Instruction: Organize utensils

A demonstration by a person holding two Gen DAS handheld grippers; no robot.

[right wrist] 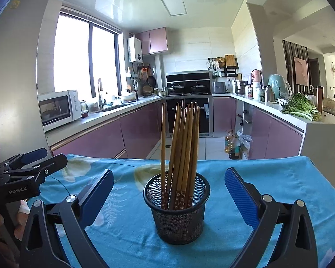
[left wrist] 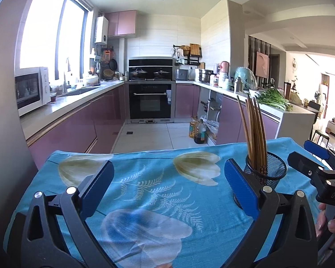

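A black mesh cup (right wrist: pixel 176 210) stands upright on the blue flowered tablecloth (right wrist: pixel 268 174). Several wooden chopsticks (right wrist: pixel 183 147) stand in it, decorated ends down. My right gripper (right wrist: pixel 169 181) is open, its blue fingers wide apart on either side of the cup and short of it, touching nothing. In the left wrist view the same cup (left wrist: pixel 270 170) and chopsticks (left wrist: pixel 255 131) sit behind my right-hand finger (left wrist: pixel 240 185). My left gripper (left wrist: pixel 168 174) is open over bare cloth, to the left of the cup. Each gripper shows at the edge of the other's view.
The table's far edge drops to a tiled kitchen floor (left wrist: pixel 158 134). Beyond are purple cabinets, an oven (left wrist: pixel 151 98), a microwave (left wrist: pixel 31 89) on the left counter, greens (right wrist: pixel 301 107) on the right counter and oil bottles (right wrist: pixel 232 145) on the floor. A person's fingers (left wrist: pixel 333 225) hold the right tool.
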